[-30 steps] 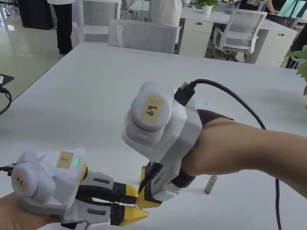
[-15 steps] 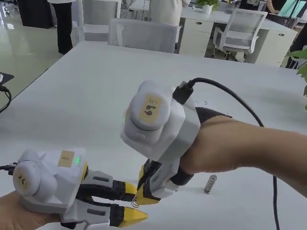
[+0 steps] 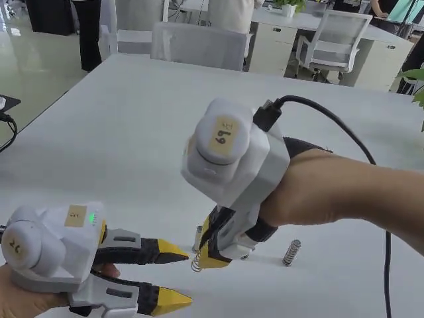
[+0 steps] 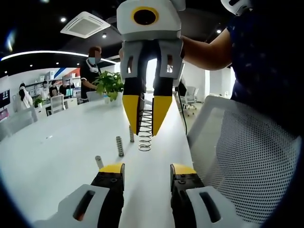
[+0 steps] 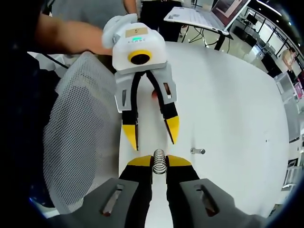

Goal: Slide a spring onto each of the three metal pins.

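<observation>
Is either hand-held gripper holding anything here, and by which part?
The right hand-held gripper pinches a spring by its upper coils; the lower end hangs free. The left hand-held gripper is open and holds nothing.

Head view: body of right gripper (image 3: 211, 260) covers most of its spring (image 3: 197, 265), bottom coils poke out. Pin (image 3: 199, 234) behind it half covered. Left gripper (image 3: 189, 278) clipped at lower edge.

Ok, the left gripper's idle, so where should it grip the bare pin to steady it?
Probably low on the shaft of the bare pin, level from the near side: it stands upright, and its top must stay free for the spring in the right gripper.
</observation>
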Motion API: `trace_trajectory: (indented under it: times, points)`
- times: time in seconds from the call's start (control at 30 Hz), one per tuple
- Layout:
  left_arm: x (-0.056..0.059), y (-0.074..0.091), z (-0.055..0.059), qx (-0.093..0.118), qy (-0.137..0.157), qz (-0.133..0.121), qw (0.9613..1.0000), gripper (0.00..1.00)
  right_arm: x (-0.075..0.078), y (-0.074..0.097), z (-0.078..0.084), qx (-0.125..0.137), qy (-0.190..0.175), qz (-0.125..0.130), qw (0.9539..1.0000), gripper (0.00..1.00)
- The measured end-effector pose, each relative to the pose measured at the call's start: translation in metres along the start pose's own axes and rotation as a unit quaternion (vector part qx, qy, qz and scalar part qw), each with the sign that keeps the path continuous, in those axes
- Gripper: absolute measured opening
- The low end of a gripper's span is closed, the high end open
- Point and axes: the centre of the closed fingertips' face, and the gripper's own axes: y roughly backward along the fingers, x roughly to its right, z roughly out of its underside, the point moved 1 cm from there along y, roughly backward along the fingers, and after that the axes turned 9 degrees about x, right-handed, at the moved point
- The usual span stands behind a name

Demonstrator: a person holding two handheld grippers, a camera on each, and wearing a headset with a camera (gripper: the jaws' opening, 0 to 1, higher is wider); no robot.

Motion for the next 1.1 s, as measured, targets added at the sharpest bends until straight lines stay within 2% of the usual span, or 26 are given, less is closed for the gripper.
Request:
trace_trajectory:
  times: [0.37,0.77,0.93,1.1]
  points:
    - [-0.014,0.016,0.009,-0.002,0.006,-0.047,0.9989,0.45,0.016,0.008,0.006,-0.002,-0.011,0.013,0.9999,0.07]
    - [-0.022,0.027,0.022,-0.016,0.003,-0.080,0.9967,0.55,0.047,0.012,0.012,-0.015,-0.020,0.031,0.9992,0.07]
    - [-0.025,0.032,0.025,-0.018,0.005,-0.091,0.9957,0.56,0.061,0.011,0.012,-0.019,-0.021,0.040,0.9988,0.07]
    - [-0.025,0.034,0.027,-0.024,0.003,-0.098,0.9949,0.58,0.071,0.002,0.009,-0.031,-0.021,0.037,0.9986,0.07]
